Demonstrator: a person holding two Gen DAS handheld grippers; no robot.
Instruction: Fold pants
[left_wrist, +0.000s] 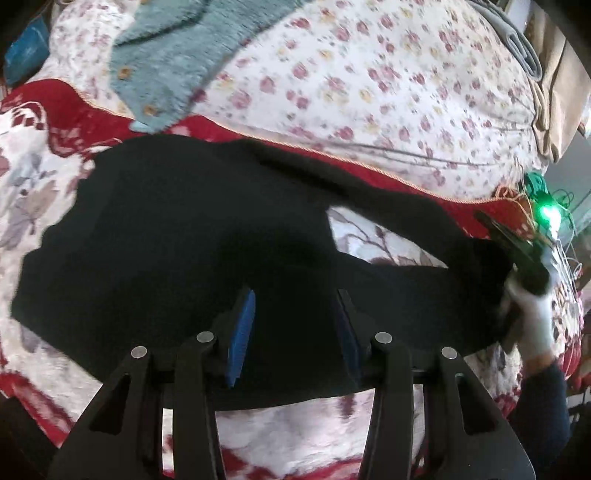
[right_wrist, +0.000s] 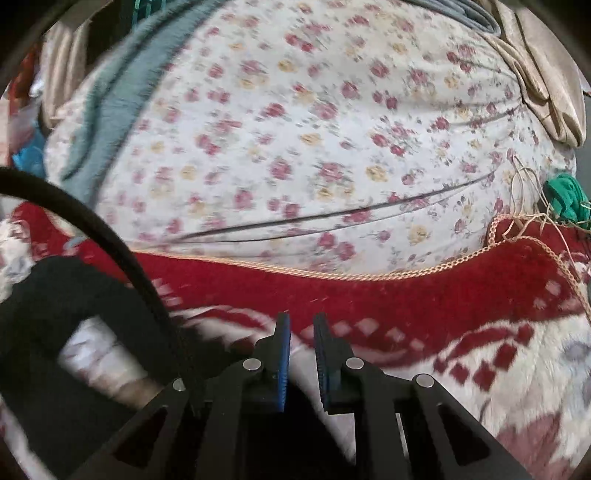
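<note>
Pants (left_wrist: 177, 236) are showing as matt black knit cloth. The blanket (right_wrist: 369, 295) is looking plush and fuzzy, the sheet (right_wrist: 314, 129) smooth printed cotton, the towel (left_wrist: 177, 62) shaggy, the pads (left_wrist: 242, 332) ribbed blue rubber.

Flowered bed (left_wrist: 369, 74) under red blanket (left_wrist: 480, 214), black pants (left_wrist: 166, 240), teal towel (left_wrist: 177, 66).

A bedroom in a home. The bed was covered by a white floral sheet (right_wrist: 314, 122) and a red-and-white plush blanket (right_wrist: 424, 306) with braided trim; a teal fleece garment (left_wrist: 177, 62) (buttoned) and beige cushions (right_wrist: 543, 85) lay at its far edge.
</note>
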